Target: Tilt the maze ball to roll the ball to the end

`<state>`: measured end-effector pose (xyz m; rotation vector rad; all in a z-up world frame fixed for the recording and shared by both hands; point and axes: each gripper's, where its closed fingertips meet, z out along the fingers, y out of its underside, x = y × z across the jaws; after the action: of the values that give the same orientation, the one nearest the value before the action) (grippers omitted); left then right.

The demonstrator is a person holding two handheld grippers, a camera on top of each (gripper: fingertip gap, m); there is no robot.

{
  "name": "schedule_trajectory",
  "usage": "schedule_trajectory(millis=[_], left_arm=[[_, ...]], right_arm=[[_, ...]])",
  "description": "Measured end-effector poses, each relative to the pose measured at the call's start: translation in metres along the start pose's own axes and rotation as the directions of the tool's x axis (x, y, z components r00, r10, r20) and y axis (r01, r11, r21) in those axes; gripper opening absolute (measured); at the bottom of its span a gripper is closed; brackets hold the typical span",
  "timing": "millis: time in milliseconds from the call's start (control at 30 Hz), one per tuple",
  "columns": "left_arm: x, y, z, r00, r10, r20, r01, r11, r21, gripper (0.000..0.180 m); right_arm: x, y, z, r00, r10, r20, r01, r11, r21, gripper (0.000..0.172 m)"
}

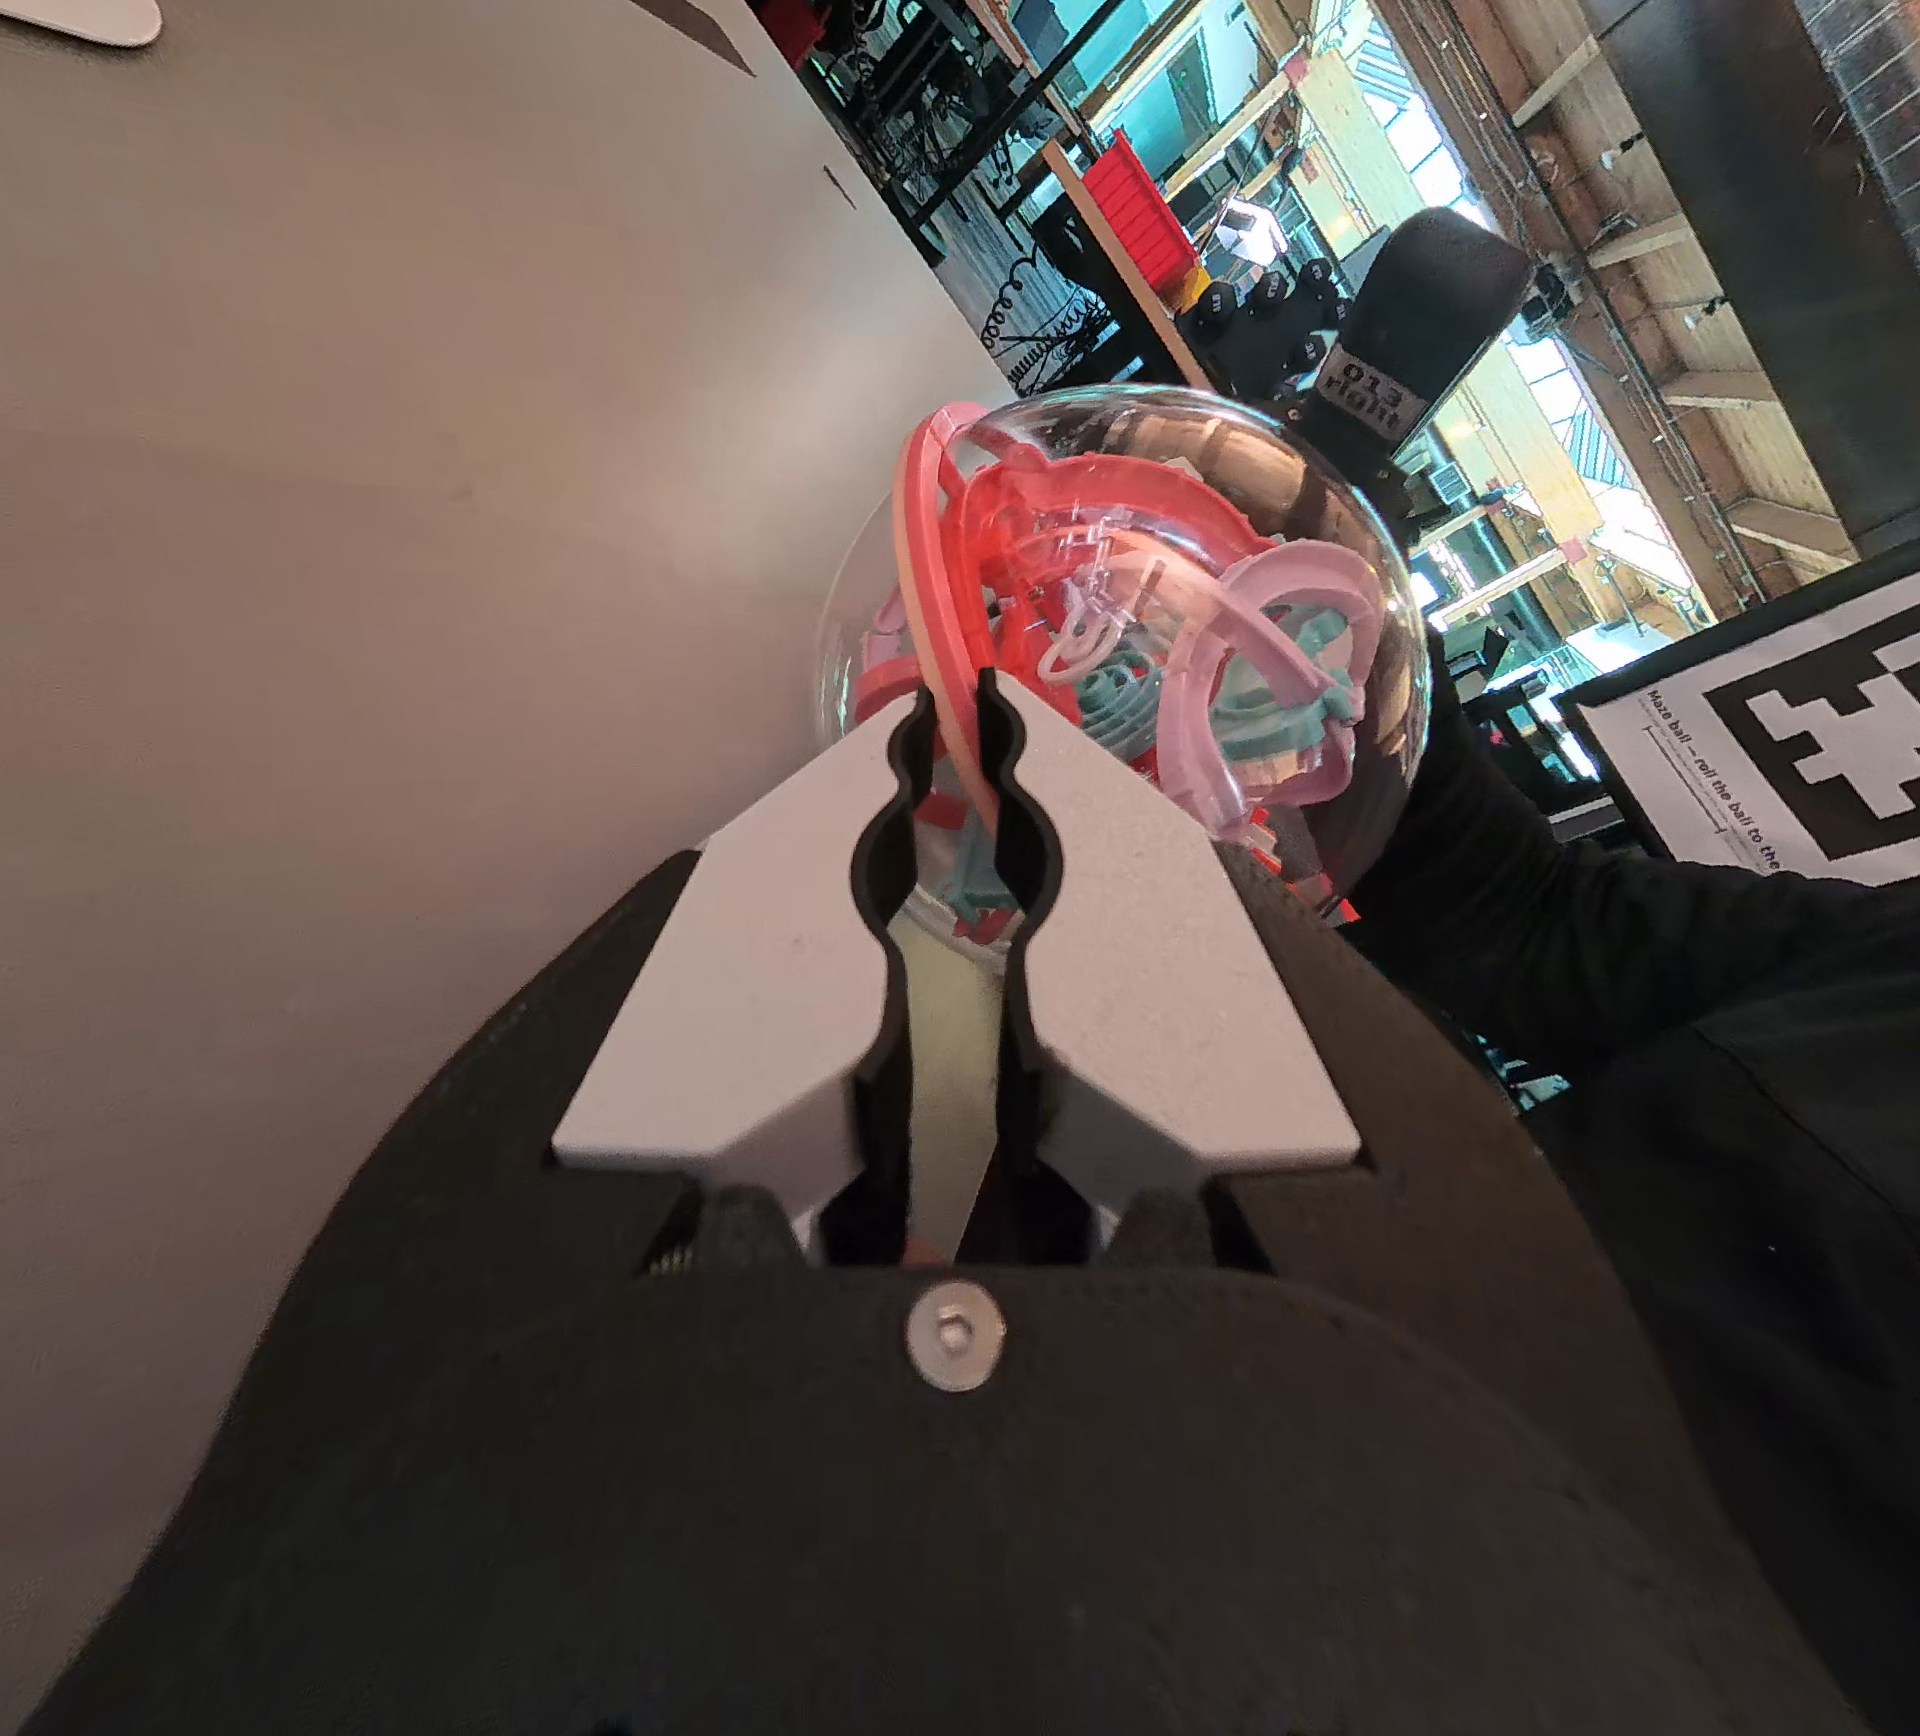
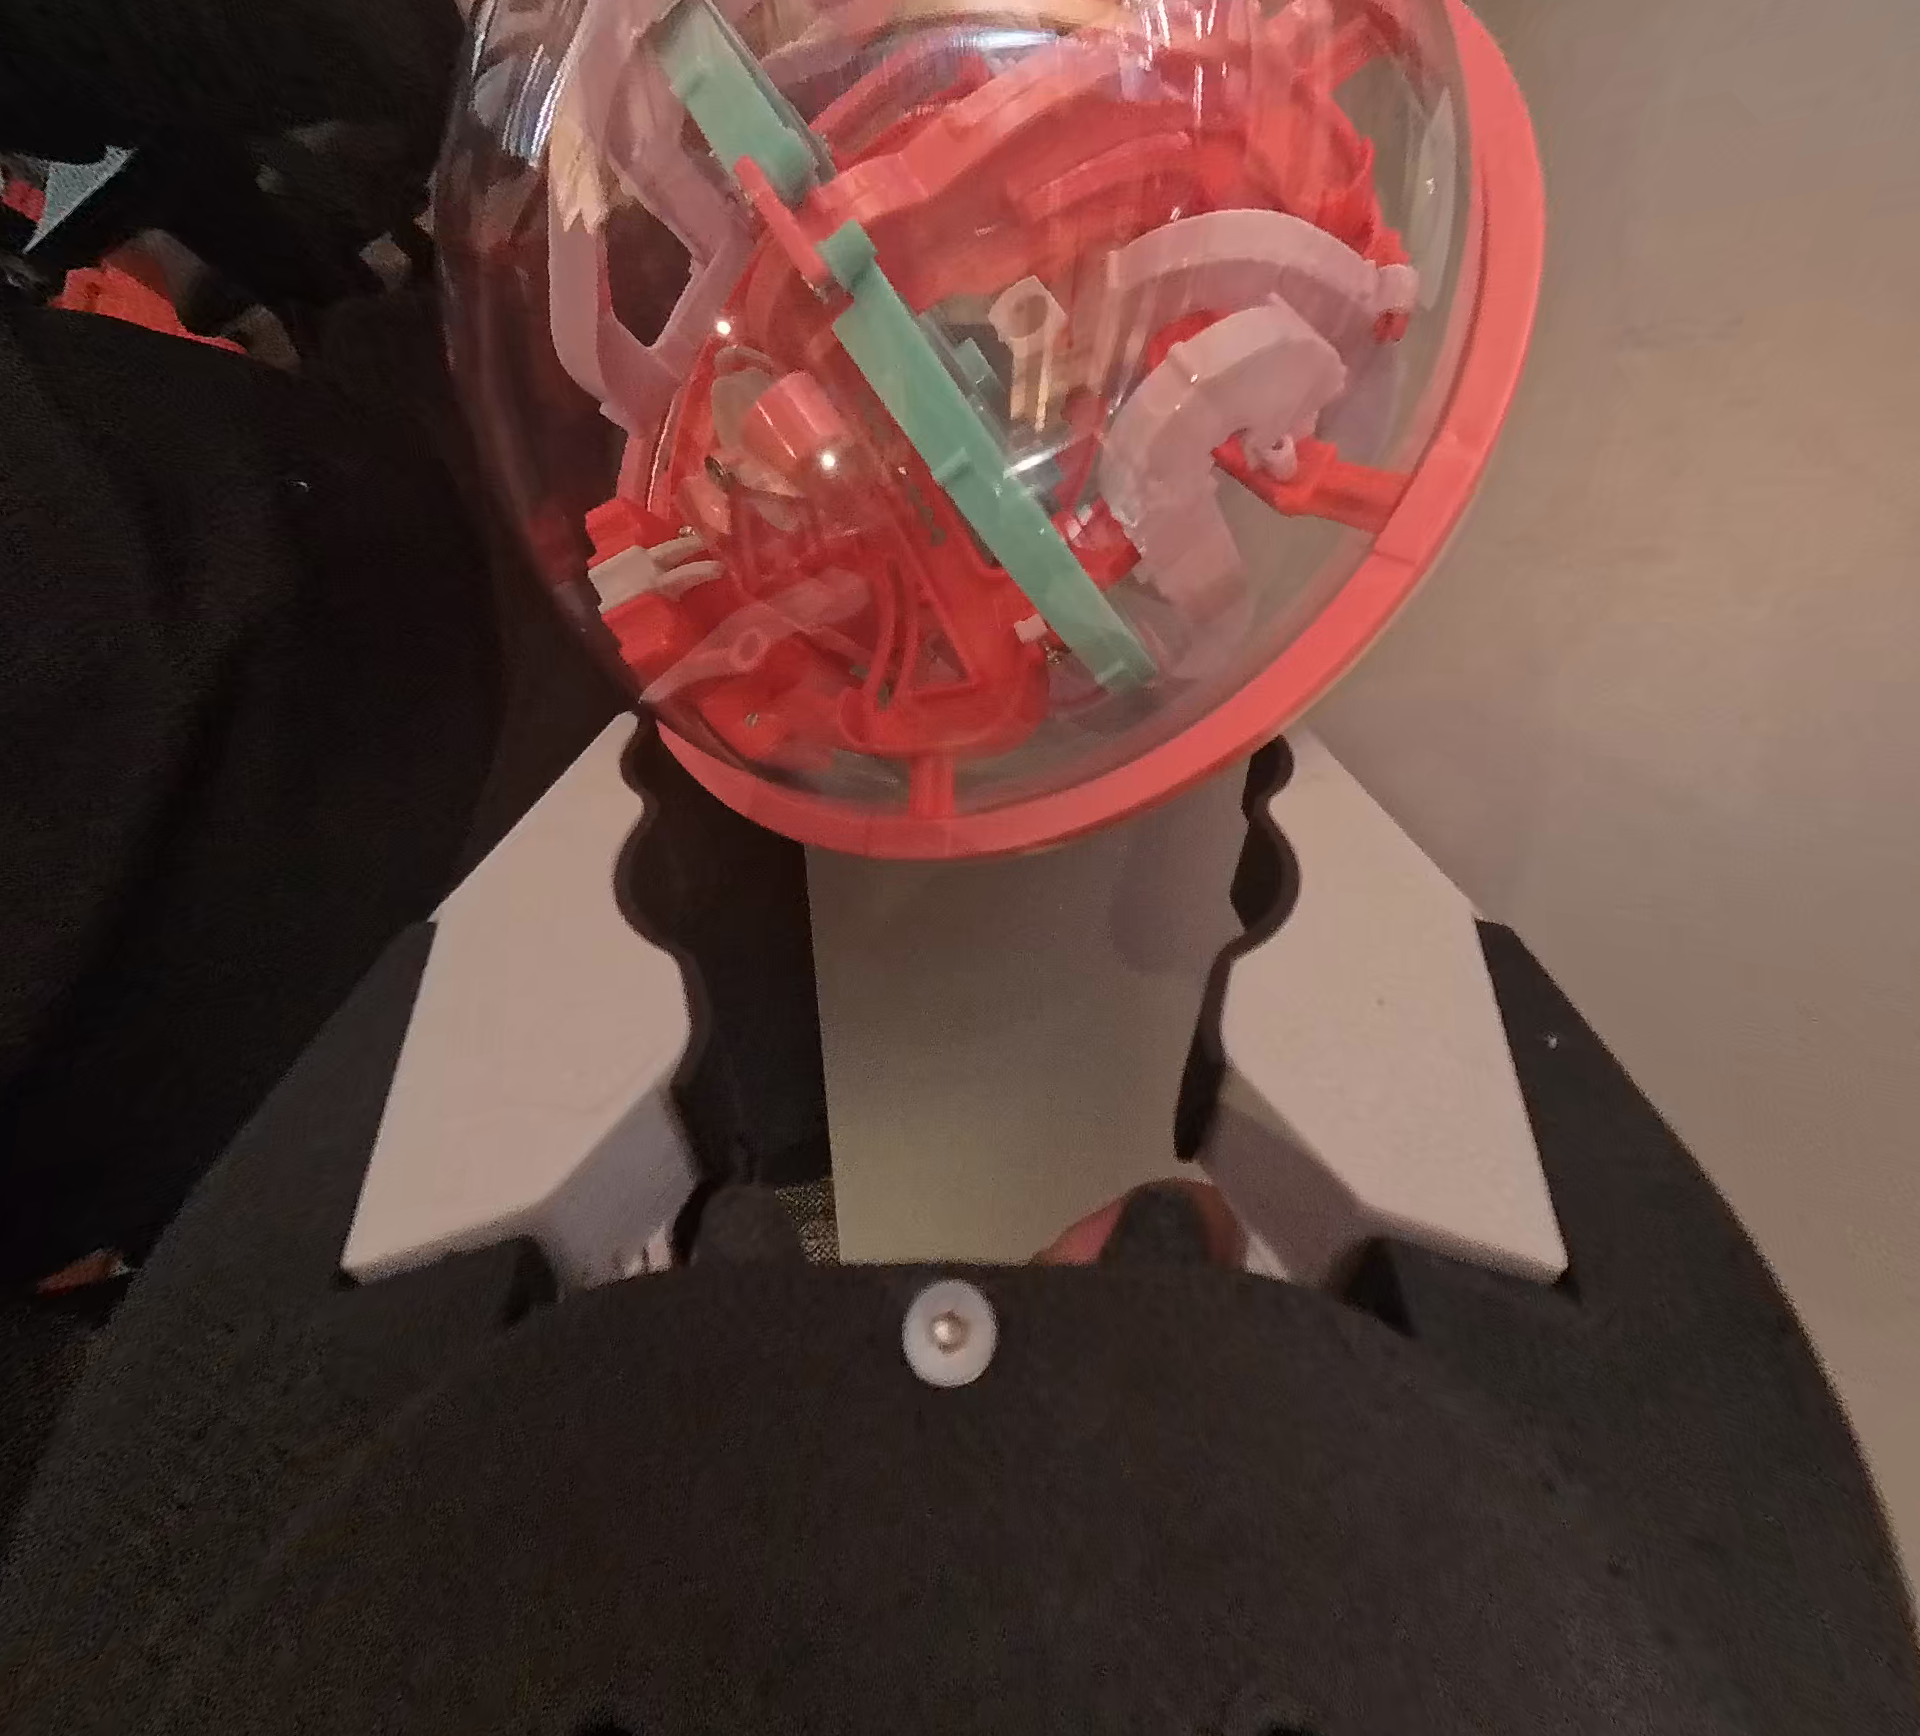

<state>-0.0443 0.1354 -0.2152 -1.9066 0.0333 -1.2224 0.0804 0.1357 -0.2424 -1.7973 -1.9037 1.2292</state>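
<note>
The maze ball [image 2: 966, 336] has a clear shell banded by a coral-pink rim [image 2: 1455, 481]. Inside run red tracks [image 2: 935, 647], pale lilac-pink curved tracks [image 1: 1278, 637] and teal-green pieces [image 2: 935, 439]. Each hand-held gripper [image 1: 951, 699] has light grey fingers [image 1: 1143, 907] lined with black wavy pads, on a black body with a silver screw [image 1: 954, 1333]. The tabletop [image 1: 364, 439] is plain beige-grey. A white sheet [image 1: 1787, 751] carries a black-and-white block pattern. A sleeve [image 1: 1662, 959] is black.

Daylight from the windows [image 1: 1382, 159] blew out one view; the other was dim, soft, with fisheye-bent edges.
</note>
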Motion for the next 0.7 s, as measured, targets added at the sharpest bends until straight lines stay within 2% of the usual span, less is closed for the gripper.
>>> schedule_trajectory(millis=[700], left_arm=[[0.001,0.017,0.009,0.994,-0.110,0.014,0.110,0.994,0.019,0.007]], right_arm=[[-0.004,0.008,-0.013,0.993,0.082,0.089,-0.077,0.995,-0.063,0.109]])
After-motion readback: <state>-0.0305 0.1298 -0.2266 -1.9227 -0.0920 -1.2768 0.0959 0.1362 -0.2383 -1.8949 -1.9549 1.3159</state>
